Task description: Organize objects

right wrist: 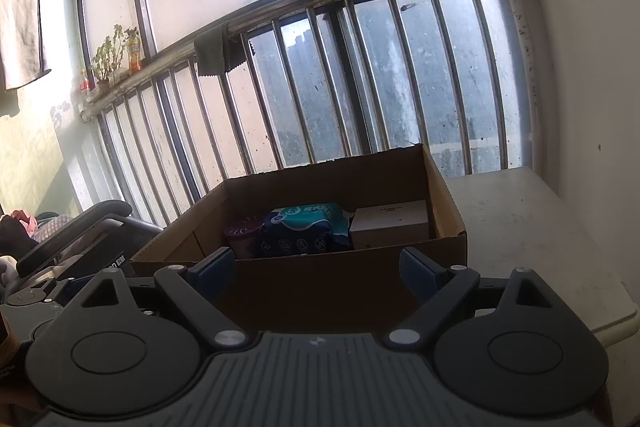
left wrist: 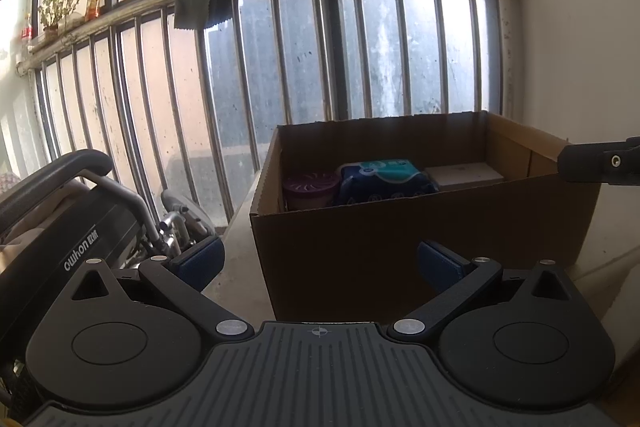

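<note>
An open cardboard box (left wrist: 420, 239) stands on a pale table. Inside lie a purple-lidded round tub (left wrist: 310, 189), a dark blue and teal soft pack (left wrist: 384, 181) and a white carton (left wrist: 464, 174). The same box (right wrist: 320, 283), tub (right wrist: 240, 237), pack (right wrist: 304, 231) and carton (right wrist: 390, 227) show in the right wrist view. My left gripper (left wrist: 320, 263) is open and empty just in front of the box's near wall. My right gripper (right wrist: 316, 271) is open and empty, also before the near wall; part of it (left wrist: 600, 163) shows at the right edge of the left wrist view.
A wheelchair (left wrist: 76, 227) stands left of the table. A metal railing (left wrist: 320, 59) with a dark cloth (left wrist: 198, 5) over it runs behind the box. A white wall (right wrist: 592, 67) bounds the right side. Bare table top (right wrist: 532, 227) lies right of the box.
</note>
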`<state>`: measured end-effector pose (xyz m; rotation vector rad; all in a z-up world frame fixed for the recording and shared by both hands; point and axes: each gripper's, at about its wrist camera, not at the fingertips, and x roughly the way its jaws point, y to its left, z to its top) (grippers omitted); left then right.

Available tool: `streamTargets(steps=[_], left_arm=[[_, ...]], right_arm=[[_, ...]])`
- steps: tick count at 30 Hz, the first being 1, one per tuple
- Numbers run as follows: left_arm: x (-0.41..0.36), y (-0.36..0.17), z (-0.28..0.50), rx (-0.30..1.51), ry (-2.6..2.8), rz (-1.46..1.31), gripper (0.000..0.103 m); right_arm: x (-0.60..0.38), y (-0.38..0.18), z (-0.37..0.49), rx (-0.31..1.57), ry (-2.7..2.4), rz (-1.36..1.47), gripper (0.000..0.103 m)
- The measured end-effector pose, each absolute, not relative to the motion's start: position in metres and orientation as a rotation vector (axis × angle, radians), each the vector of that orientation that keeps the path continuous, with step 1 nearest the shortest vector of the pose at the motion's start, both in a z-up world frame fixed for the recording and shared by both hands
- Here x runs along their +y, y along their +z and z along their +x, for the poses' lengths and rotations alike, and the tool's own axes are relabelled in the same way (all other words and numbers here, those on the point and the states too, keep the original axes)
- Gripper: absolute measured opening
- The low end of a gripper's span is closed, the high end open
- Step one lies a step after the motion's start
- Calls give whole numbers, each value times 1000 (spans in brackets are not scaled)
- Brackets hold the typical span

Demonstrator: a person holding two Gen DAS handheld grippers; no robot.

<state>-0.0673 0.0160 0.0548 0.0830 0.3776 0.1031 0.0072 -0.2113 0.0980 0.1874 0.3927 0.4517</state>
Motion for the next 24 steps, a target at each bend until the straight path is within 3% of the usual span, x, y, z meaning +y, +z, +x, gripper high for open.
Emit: streamTargets(steps=[24], left_arm=[[14,53,-69,380,109,89,103]], right_arm=[[-212,92,10,410,434,175,93]])
